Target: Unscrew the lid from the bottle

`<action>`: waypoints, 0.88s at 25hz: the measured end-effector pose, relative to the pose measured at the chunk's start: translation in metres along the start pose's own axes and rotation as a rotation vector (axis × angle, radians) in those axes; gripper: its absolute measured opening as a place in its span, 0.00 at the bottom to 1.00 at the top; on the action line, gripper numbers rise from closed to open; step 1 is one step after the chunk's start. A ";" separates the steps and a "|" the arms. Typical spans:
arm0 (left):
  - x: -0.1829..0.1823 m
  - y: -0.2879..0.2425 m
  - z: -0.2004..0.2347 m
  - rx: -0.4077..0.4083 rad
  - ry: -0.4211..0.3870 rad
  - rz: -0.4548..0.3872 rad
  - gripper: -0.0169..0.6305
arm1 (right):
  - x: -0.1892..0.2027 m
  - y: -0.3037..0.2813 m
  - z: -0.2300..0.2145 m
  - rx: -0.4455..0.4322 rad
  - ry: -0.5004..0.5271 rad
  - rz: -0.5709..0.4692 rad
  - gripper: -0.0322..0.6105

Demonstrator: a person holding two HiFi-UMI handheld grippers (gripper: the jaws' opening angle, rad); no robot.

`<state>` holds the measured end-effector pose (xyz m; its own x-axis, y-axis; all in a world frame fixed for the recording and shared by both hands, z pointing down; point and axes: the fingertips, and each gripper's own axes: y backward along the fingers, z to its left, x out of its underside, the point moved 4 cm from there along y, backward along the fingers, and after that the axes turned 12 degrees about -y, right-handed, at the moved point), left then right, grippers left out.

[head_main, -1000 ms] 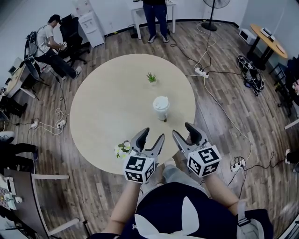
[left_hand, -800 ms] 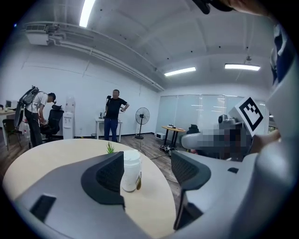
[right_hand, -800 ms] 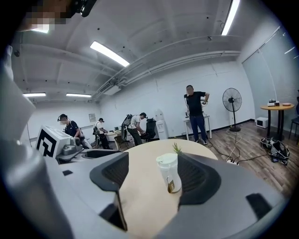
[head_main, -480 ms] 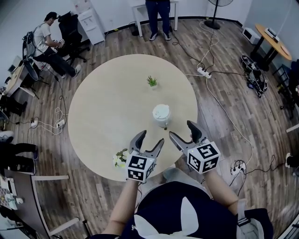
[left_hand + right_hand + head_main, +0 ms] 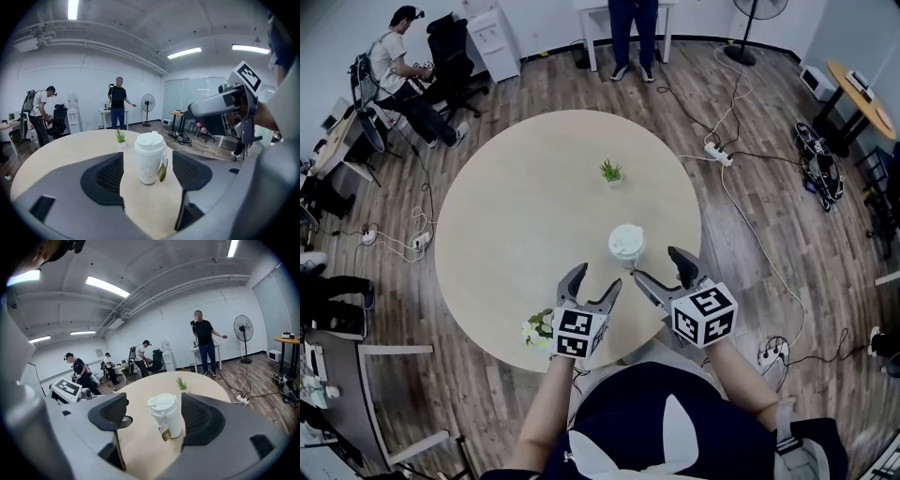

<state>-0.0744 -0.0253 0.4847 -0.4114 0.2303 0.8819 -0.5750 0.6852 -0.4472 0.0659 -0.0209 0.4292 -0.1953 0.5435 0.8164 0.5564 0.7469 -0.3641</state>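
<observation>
A white bottle [image 5: 625,244] with a white lid stands upright on the round table [image 5: 506,225], and a small tag hangs at its side [image 5: 162,171]. My left gripper [image 5: 594,281] hovers just short of it, over the table's near edge. It is open, its jaws have just been opening, and nothing is between them. My right gripper [image 5: 661,267] is to the bottle's near right, also open after widening, and it holds nothing. In the left gripper view the bottle [image 5: 150,159] shows ahead between the pads [image 5: 110,176]. The right gripper view frames the bottle [image 5: 167,416] the same way.
A small potted plant [image 5: 610,172] stands behind the bottle. A bunch of flowers [image 5: 540,326] lies at the table's near edge, left of my left gripper. Around the table are people [image 5: 403,70], a desk [image 5: 609,9], a fan [image 5: 766,9] and floor cables [image 5: 731,178].
Both grippers have moved forward and down toward the bottle, and their jaws stand wider than a second ago. The bottle has not moved on the table.
</observation>
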 end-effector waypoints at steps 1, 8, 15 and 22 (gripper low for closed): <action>0.003 -0.005 0.001 -0.003 -0.019 0.015 0.51 | 0.000 -0.004 -0.002 -0.007 0.003 0.012 0.60; 0.022 -0.040 -0.003 0.020 -0.061 0.101 0.51 | 0.004 -0.035 -0.013 -0.048 0.040 0.115 0.64; 0.030 -0.066 -0.002 0.045 -0.042 0.148 0.53 | 0.008 -0.068 -0.020 -0.040 0.076 0.199 0.72; 0.043 -0.093 -0.006 0.084 -0.034 0.177 0.53 | 0.024 -0.095 -0.024 -0.005 0.153 0.271 0.76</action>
<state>-0.0342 -0.0747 0.5656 -0.5342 0.3179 0.7833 -0.5481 0.5752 -0.6072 0.0275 -0.0878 0.4945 0.0845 0.6585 0.7478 0.5754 0.5805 -0.5761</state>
